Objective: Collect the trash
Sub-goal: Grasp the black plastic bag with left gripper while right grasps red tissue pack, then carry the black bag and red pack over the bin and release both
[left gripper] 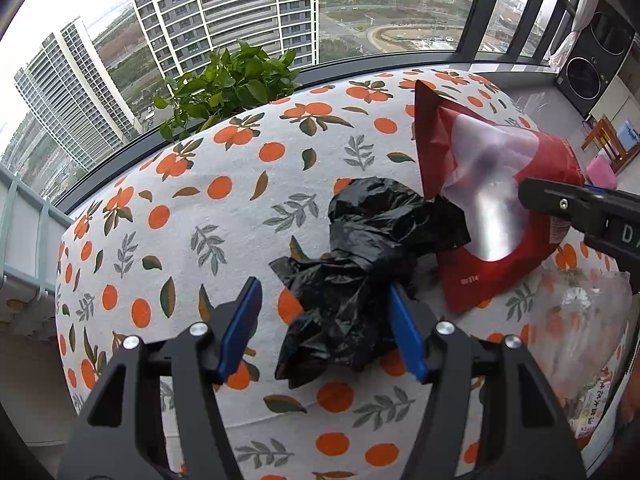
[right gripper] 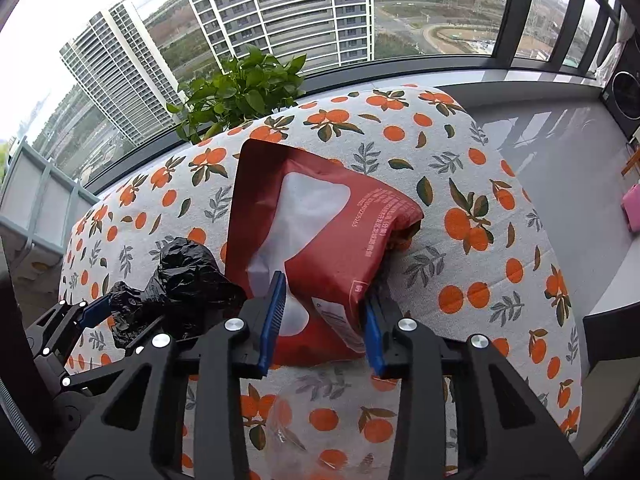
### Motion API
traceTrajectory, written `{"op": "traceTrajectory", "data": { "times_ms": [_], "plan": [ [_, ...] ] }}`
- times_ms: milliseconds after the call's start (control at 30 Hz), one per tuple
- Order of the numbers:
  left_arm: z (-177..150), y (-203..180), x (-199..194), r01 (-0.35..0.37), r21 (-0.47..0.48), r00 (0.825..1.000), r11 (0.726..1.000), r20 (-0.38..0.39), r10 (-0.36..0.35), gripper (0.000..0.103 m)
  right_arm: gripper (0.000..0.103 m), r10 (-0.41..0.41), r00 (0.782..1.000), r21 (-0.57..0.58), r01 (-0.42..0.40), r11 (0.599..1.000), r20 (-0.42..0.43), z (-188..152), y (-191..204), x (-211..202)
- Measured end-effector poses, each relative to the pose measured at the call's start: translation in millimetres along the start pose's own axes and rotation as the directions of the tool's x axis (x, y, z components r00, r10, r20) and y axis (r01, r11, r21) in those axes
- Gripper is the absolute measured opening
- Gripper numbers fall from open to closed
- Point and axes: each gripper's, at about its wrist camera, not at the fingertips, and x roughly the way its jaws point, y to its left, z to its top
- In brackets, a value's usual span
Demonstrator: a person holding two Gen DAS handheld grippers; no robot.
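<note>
A crumpled black plastic bag point(left gripper: 360, 264) lies on the orange-print tablecloth point(left gripper: 224, 200). My left gripper point(left gripper: 324, 320) is open, its blue fingers on either side of the bag's near end. A red snack pouch point(right gripper: 320, 240) with a clear window stands tilted beside the bag. My right gripper point(right gripper: 324, 320) straddles the pouch's lower corner with its jaws apart, close to its sides. The right gripper also shows in the left wrist view point(left gripper: 576, 208), at the pouch point(left gripper: 492, 200). The black bag point(right gripper: 184, 276) and left gripper point(right gripper: 108, 312) show in the right wrist view.
A clear plastic wrapper point(left gripper: 576, 332) lies on the cloth at the right, near the table edge; it also shows faintly in the right wrist view point(right gripper: 288, 432). A green potted plant point(left gripper: 228, 84) stands behind the table by the window. Grey floor lies to the right.
</note>
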Motion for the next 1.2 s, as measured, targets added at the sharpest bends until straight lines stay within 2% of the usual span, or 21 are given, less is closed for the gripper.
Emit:
{"op": "traceTrajectory", "data": {
  "times_ms": [133, 200, 267, 367, 467, 833, 1200],
  "plan": [
    [-2, 2, 5, 0.019, -0.006, 1.000, 1.000, -0.013, -0.019, 0.063, 0.023, 0.009, 1.000, -0.008, -0.009, 1.000, 0.006, 2, 5, 0],
    [-3, 1, 6, 0.034, -0.006, 0.999, 0.999, -0.013, -0.034, 0.058, 0.020, 0.013, 1.000, -0.012, -0.013, 1.000, 0.007, 2, 7, -1],
    [-2, -1, 8, 0.067, -0.006, 0.998, 0.998, -0.018, -0.067, 0.038, 0.016, 0.014, 1.000, -0.019, -0.014, 1.000, 0.007, 3, 8, -1],
    [-4, -7, 4, 0.091, 0.003, 0.996, 0.996, -0.017, -0.090, 0.022, 0.013, 0.015, 1.000, -0.024, -0.015, 1.000, 0.008, 4, 10, -3],
    [-5, -8, 0, 0.105, 0.006, 0.994, 0.994, -0.011, -0.105, 0.014, 0.010, 0.018, 1.000, -0.024, -0.018, 1.000, 0.011, 5, 12, -5],
    [-8, 12, -25, 0.103, -0.005, 0.993, 0.995, 0.056, -0.102, 0.011, 0.007, 0.035, 0.999, -0.047, -0.033, 0.998, 0.030, 3, 33, -17],
    [-28, 74, -57, 0.119, -0.090, 0.988, 0.989, 0.108, -0.109, 0.011, 0.006, 0.047, 0.997, -0.127, -0.040, 0.991, 0.056, -1, 95, -34]
  ]
}}
